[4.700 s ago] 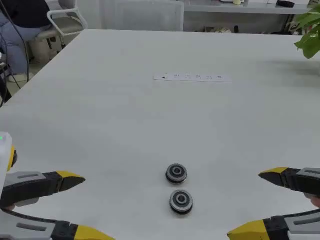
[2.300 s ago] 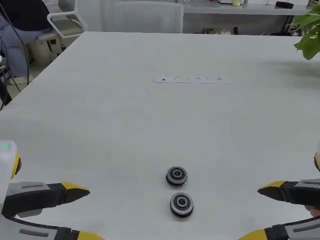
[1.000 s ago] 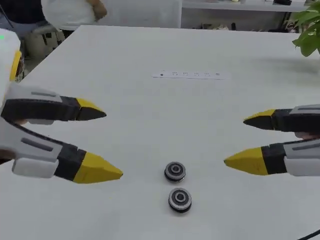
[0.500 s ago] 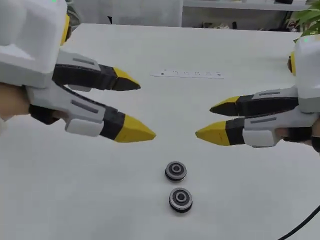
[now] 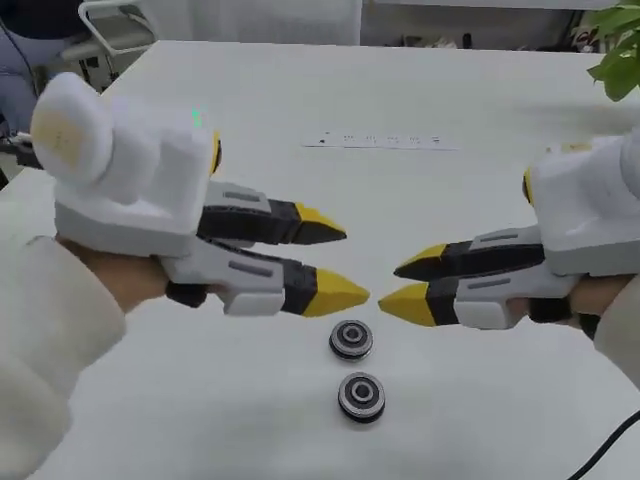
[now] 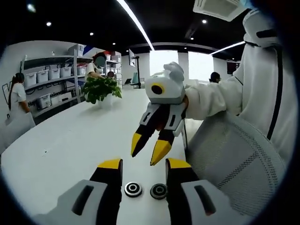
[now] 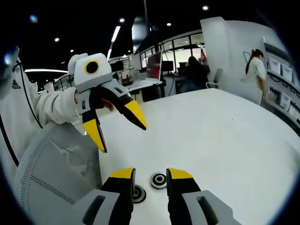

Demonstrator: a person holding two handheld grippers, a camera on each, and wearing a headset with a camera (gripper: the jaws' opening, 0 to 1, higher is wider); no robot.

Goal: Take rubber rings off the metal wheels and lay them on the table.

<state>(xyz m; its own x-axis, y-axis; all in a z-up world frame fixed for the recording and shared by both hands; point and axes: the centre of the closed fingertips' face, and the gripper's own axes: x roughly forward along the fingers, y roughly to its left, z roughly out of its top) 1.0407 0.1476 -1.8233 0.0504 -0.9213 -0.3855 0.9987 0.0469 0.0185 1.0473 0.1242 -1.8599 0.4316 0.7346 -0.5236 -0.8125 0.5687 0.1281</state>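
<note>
Two black-ringed metal wheels (image 5: 351, 340) (image 5: 361, 397), flat, close together.

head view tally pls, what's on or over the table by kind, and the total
wheels: 2 (far wheel, near wheel)
grippers: 2 (left gripper, right gripper)
power strip: 1
total: 5

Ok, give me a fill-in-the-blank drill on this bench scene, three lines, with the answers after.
1. On the table lie ____ metal wheels.
2. The left gripper and the right gripper both have their jaws ____.
3. At the far right edge of the head view, a leafy green ____ shows.
Missing words: two; open; plant.
</note>
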